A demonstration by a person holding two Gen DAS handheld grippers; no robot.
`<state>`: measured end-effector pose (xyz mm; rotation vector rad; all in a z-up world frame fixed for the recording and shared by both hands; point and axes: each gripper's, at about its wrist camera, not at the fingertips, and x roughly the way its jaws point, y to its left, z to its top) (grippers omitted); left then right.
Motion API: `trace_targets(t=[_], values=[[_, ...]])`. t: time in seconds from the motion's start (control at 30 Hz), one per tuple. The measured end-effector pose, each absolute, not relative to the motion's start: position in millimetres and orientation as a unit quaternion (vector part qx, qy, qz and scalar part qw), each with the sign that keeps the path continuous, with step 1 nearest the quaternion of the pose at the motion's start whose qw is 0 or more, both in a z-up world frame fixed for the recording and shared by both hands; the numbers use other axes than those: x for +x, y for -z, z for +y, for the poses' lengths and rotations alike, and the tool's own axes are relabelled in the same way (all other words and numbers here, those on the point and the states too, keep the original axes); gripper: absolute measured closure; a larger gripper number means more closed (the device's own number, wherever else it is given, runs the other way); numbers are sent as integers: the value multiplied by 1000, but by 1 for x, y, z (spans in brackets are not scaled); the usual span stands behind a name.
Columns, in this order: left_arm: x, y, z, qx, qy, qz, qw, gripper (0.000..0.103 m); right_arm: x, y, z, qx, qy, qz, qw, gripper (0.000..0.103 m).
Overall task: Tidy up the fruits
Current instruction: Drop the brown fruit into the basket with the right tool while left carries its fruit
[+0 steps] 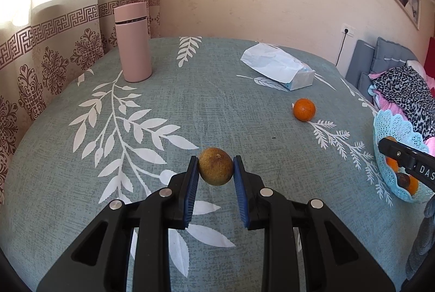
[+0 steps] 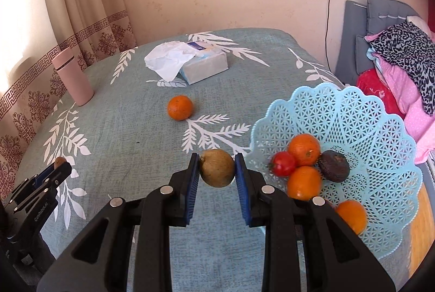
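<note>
My left gripper (image 1: 215,166) is shut on a brownish-green round fruit (image 1: 215,166) above the table's middle. My right gripper (image 2: 217,168) is shut on a second brownish-green fruit (image 2: 217,168) just left of the light blue lattice basket (image 2: 380,129). The basket holds several oranges (image 2: 304,149), a red tomato (image 2: 283,163) and a dark avocado (image 2: 333,165). A loose orange (image 2: 180,107) lies on the cloth beyond my right gripper; it also shows in the left wrist view (image 1: 304,109). The basket shows at the right edge of the left wrist view (image 1: 386,129).
A pink thermos (image 1: 133,43) stands at the far left of the table. A tissue pack (image 2: 201,65) with white paper lies at the back. The table has a grey-green leaf-print cloth (image 1: 190,101). A chair with piled clothes (image 2: 402,61) is on the right, curtains on the left.
</note>
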<state>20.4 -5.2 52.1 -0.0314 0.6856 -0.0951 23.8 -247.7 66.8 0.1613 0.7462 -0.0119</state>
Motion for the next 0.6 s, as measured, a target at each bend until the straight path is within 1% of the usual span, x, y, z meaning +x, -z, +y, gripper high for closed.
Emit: trace_targets(t=[0.4,0.6], values=[[17,-50,-14,-1,54,335,941,77,-6,-66,-318,117,103,341,927,76],[16,-48,-18,5,58,338,939,77,-25,-64,-348,149,141,324,924,73]])
